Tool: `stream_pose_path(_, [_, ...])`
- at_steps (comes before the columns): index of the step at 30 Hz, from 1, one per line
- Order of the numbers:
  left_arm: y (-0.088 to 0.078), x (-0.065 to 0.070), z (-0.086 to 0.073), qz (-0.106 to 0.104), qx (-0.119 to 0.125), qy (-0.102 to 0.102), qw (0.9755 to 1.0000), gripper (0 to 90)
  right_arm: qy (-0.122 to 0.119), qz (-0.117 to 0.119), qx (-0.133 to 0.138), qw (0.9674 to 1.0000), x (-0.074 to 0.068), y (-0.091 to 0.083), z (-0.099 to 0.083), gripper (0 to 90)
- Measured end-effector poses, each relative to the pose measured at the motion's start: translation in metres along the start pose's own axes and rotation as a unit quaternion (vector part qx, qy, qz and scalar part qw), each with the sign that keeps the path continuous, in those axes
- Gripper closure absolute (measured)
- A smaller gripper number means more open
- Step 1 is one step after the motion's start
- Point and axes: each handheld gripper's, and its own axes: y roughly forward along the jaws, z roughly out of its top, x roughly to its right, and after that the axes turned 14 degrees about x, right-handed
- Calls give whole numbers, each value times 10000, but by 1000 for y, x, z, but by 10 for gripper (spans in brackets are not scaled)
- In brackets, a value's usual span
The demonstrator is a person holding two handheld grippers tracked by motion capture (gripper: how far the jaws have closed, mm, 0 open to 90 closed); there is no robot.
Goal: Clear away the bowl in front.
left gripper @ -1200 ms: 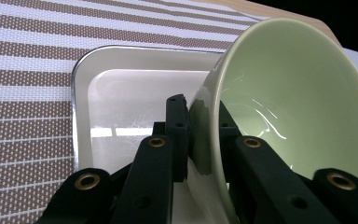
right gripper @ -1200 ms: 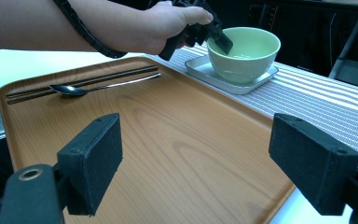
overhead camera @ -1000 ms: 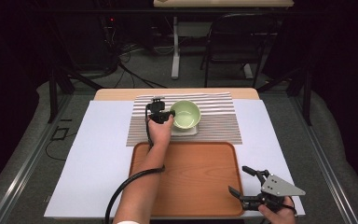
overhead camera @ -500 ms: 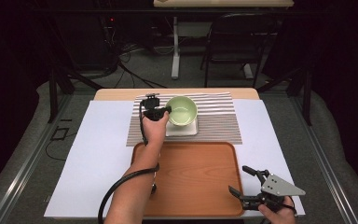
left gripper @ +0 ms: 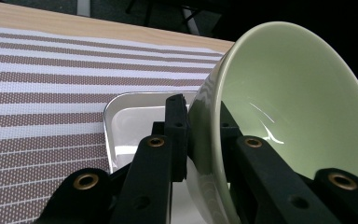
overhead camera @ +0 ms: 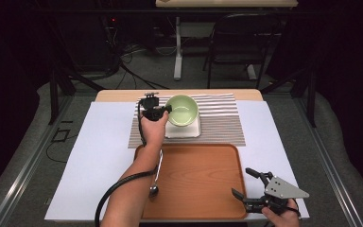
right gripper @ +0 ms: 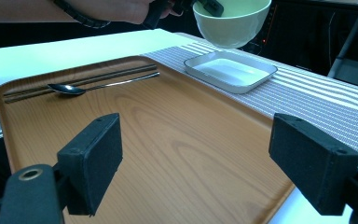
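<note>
A pale green bowl (overhead camera: 182, 109) hangs tilted above a white square dish (overhead camera: 185, 131) on the striped placemat (overhead camera: 220, 118). My left gripper (overhead camera: 163, 111) is shut on the bowl's left rim. In the left gripper view one jaw lies inside the bowl (left gripper: 284, 107) and one outside, with the dish (left gripper: 130, 119) below. My right gripper (overhead camera: 241, 181) stands open over the front right corner of the wooden tray (overhead camera: 198, 165), nothing between its pads. The right gripper view shows the bowl (right gripper: 230, 21) clear of the dish (right gripper: 230, 70).
A metal spoon (overhead camera: 154, 185) and chopsticks (right gripper: 84, 80) lie along the tray's left side, under my left forearm. A white sheet (overhead camera: 99, 156) covers the table around the tray. Chairs and cables stand beyond the table's far edge.
The left gripper has risen with the bowl, which now hangs clear of the white dish and sits a little farther back and left. The right gripper has stayed put.
</note>
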Motion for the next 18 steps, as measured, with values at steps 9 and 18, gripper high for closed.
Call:
stream_pose_path(9, [-12, 4, 5, -208, 4, 111, 9997, 812, -5, -8, 3, 10000, 0, 0, 0, 168])
stream_pose_path(18, [-22, 9, 4, -446, -133, 182, 9987, 812, -22, -4, -5, 10000, 0, 0, 0, 168])
